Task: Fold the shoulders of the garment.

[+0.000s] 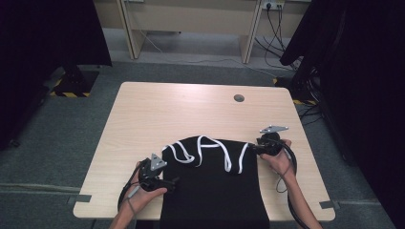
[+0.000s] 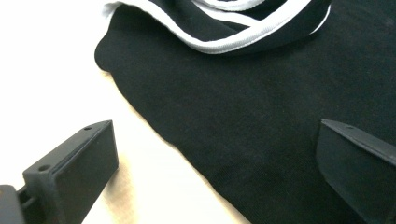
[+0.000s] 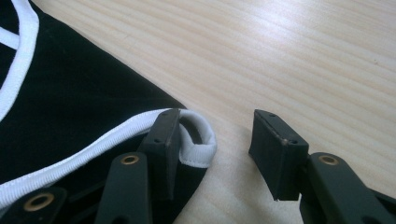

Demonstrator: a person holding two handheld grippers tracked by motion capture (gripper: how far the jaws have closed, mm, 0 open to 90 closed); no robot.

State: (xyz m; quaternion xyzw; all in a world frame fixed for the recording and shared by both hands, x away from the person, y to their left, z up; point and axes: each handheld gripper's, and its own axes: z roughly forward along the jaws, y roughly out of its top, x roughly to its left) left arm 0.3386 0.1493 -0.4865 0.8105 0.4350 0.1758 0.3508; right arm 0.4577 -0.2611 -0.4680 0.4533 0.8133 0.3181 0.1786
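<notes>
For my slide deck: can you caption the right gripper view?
Open right gripper at the white-trimmed corner of a black garment on the wooden table.

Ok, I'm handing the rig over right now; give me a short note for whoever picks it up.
Left gripper: open, fingers straddling the left edge of the black garment, one over the table.
Right gripper: open, one finger tucked against the white-trimmed corner, not pinched.
Garment: lies at the near edge, white-trimmed straps bunched at its far end.
Done: grippers placed at both sides.
Left: close on the fabric, then probably spread or fold it.
</notes>
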